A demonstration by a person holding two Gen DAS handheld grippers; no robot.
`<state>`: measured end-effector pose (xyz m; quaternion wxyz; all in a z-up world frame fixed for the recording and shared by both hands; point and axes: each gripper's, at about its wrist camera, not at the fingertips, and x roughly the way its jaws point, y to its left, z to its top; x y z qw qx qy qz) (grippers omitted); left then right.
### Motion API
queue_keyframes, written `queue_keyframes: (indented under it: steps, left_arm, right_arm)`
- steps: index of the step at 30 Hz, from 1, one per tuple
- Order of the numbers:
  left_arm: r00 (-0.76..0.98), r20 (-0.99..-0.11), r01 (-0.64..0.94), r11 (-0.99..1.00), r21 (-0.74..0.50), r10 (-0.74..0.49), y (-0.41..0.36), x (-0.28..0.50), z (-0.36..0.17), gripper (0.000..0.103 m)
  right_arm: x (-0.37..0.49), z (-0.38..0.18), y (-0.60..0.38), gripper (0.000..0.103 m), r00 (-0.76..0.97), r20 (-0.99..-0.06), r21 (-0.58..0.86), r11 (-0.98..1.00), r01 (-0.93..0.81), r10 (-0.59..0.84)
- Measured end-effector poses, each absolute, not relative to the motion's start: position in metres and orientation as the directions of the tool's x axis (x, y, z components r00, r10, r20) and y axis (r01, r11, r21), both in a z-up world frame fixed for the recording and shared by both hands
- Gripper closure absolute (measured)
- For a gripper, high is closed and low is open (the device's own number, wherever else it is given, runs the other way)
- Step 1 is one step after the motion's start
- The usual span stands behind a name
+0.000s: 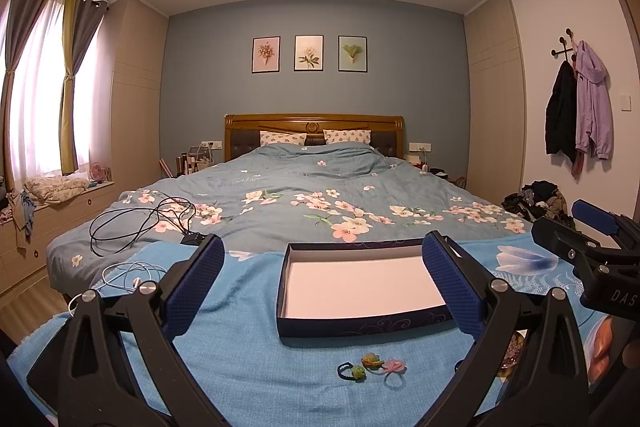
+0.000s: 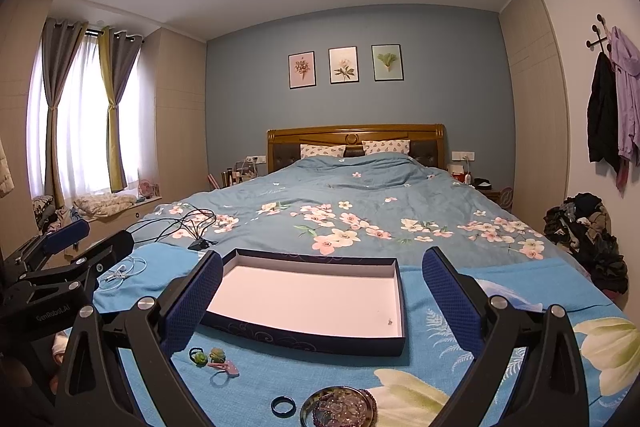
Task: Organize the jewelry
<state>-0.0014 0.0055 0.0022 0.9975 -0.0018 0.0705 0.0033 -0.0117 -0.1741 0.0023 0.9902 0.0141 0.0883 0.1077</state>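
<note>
Centre of both views: shallow open box (image 2: 308, 301) on blue towel (image 2: 280, 379), white inside, bare but for a tiny speck. Hair ties (image 2: 212, 361) lie lower left of the right wrist view; ring (image 2: 283, 406) and bead dish (image 2: 338, 407) at bottom edge. Left gripper (image 1: 322, 283) and right gripper (image 2: 322, 293) both spread wide, holding nothing.

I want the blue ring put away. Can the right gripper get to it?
Probably yes. The blue ring lies bare on the blanket, just below the right gripper, whose jaws are wide open and empty, with nothing covering it.
</note>
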Motion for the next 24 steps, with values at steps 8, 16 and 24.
queue_keyframes:
  steps: [8, 16, 24]
  left_arm:
    - [0.990, -0.141, -0.006, 1.000, -0.002, 0.006, 0.0053, -0.0013, 0.0026, 0.006]
    - [0.990, -0.142, -0.007, 1.000, -0.004, 0.006, 0.0058, -0.0009, 0.0027, 0.006]
    - [0.990, -0.142, -0.008, 1.000, -0.005, 0.007, 0.0061, -0.0008, 0.0020, 0.006]
  right_arm:
    - [-0.0110, 0.0020, -0.1753, 0.007, 0.961, -0.173, 0.050, 0.976, -0.211, 0.217]
    - [-0.0112, 0.0018, -0.1764, 0.007, 0.961, -0.175, 0.055, 0.976, -0.208, 0.215]
    - [-0.0107, 0.0018, -0.1772, 0.007, 0.960, -0.177, 0.058, 0.976, -0.209, 0.216]
